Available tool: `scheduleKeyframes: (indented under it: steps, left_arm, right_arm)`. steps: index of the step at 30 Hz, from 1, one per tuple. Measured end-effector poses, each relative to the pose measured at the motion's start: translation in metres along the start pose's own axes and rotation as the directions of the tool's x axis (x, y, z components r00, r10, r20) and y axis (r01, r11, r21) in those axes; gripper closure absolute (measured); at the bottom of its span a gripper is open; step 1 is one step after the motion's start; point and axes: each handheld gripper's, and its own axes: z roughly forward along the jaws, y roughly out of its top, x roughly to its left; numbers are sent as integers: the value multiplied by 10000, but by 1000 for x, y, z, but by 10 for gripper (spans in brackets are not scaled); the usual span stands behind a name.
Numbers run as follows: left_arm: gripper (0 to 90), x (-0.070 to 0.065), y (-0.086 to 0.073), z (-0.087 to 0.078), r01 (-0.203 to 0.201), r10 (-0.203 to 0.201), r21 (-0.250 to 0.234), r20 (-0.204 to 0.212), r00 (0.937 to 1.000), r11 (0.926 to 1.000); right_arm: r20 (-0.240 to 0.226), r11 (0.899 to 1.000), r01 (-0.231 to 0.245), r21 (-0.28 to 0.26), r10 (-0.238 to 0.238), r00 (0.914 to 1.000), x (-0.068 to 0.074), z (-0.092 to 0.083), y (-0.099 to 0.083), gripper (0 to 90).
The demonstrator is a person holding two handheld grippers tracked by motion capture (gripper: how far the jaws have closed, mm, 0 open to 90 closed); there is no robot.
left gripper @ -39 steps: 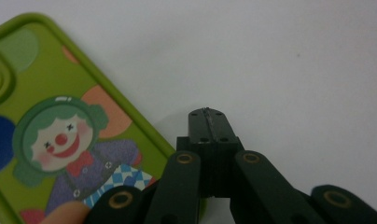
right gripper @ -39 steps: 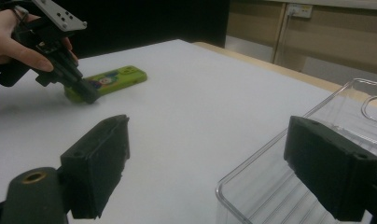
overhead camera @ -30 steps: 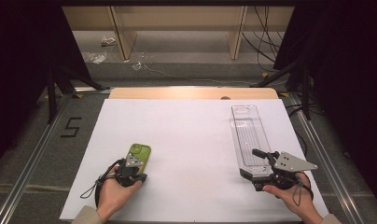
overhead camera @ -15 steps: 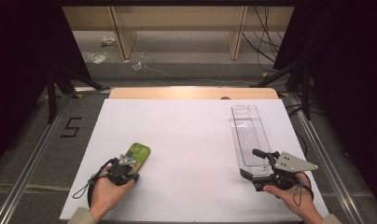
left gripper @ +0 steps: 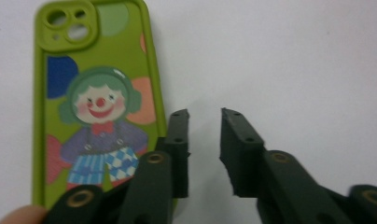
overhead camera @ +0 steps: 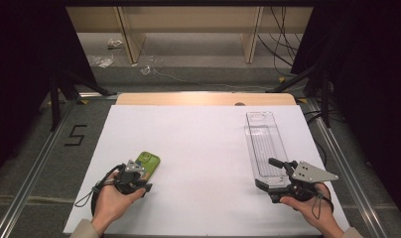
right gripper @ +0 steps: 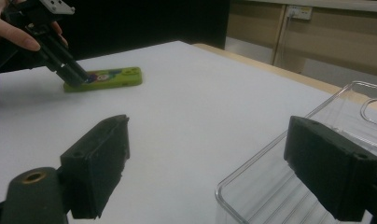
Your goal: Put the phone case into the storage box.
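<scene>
A green phone case (overhead camera: 150,161) with a clown picture lies flat on the white table at near left. My left gripper (overhead camera: 141,172) is at its near end. In the left gripper view the jaws (left gripper: 204,114) have just been opening. They stand a little apart with bare table between them, and the case (left gripper: 98,107) lies to their left. A long clear plastic tray (overhead camera: 262,139) lies at the right. My right gripper (overhead camera: 267,172) is open wide at its near end, one jaw over the tray (right gripper: 266,196) and one over the table. Across the table lie the green case (right gripper: 107,78) and the left gripper (right gripper: 79,77).
The white sheet (overhead camera: 198,148) covers the table. A wooden strip (overhead camera: 203,99) runs along its far edge. Metal rails (overhead camera: 39,163) flank both sides, and a "5" (overhead camera: 75,135) marks the floor at left. Stand legs and cables lie beyond the table.
The left hand has shifted a little to the left at the near end of the green case, which now lies slightly more tilted. The right hand and the tray have kept still.
</scene>
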Motion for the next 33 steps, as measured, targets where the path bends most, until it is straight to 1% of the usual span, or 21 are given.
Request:
scheduleKeyframes:
  steps: [1,2,3,4,5,6,7,8,9,11,12,14,15,20,22,24,26,28,30,33]
  left_arm:
    - [587,2,2,-1,6,-6,-26,-114,9999,10000]
    - [587,4,4,-2,55,-58,-120,-313,9995,9999]
    - [501,6,6,-2,11,-20,-182,-535,9986,9998]
    - [443,9,8,-3,-94,81,-171,-766,9970,9998]
    - [443,11,10,-2,-188,168,-203,-943,9954,9996]
    - [378,13,12,-1,-203,181,-188,-1113,9936,9996]
    - [289,15,14,0,-277,255,-158,-1267,9916,9995]
    - [240,17,16,2,-386,372,-82,-1355,9901,9992]
    - [190,19,18,4,-435,442,78,-1411,9890,9990]
    - [105,23,20,10,-376,465,630,-1460,9882,9973]
    - [105,25,21,14,-314,437,869,-1432,9887,9957]
    - [18,29,23,21,-106,259,1096,-1394,9899,9939]
    - [0,31,24,24,-5,167,1145,-1405,9899,9934]
    - [0,39,28,34,180,50,1538,-1477,9890,9879]
    - [0,40,30,37,216,22,1562,-1505,9886,9875]
    - [0,41,32,38,164,94,1668,-1528,9882,9858]
    - [0,42,34,39,157,101,1731,-1470,9891,9848]
    - [0,42,35,41,81,196,1919,-1420,9897,9814]
    - [0,43,36,42,83,204,1986,-1422,9896,9800]
    - [0,45,37,44,60,251,2217,-1372,9902,9751]
  right_arm:
    - [-12,10000,0,-13,0,10000,0,0,1,152]
    - [-12,10000,0,-13,0,10000,0,0,1,152]
    - [2,10000,12,-36,-11,10000,0,0,1,152]
    - [2,10000,12,-36,-11,10000,0,0,1,152]
    - [5,10000,17,-51,-17,10000,0,0,1,152]
    - [7,10000,17,-41,-17,10000,0,0,1,152]
    - [6,10000,19,-29,-19,10000,0,0,1,152]
    - [3,10000,20,-33,-20,10000,0,0,1,152]
    - [1,10000,19,-39,-19,10000,0,0,1,152]
    - [-10,10000,6,-46,-6,10000,0,0,1,152]
    - [-10,10000,6,-46,-6,10000,0,0,1,152]
    - [-12,10000,7,-36,-7,10000,0,0,1,151]
    - [-17,10000,14,-34,-14,10000,0,0,1,152]
    - [-22,10000,16,-33,-16,10000,0,0,1,151]
    - [-17,10000,19,-38,-19,10000,0,0,1,151]
    - [-9,10000,33,-50,-33,10000,0,0,1,151]
    - [-15,10000,33,-37,-33,10000,0,0,1,151]
    - [-14,10000,22,-29,-22,10000,0,0,1,151]
    - [-19,10000,22,-39,-22,10000,0,0,1,151]
    - [-14,10000,19,-33,-20,10000,0,0,1,151]
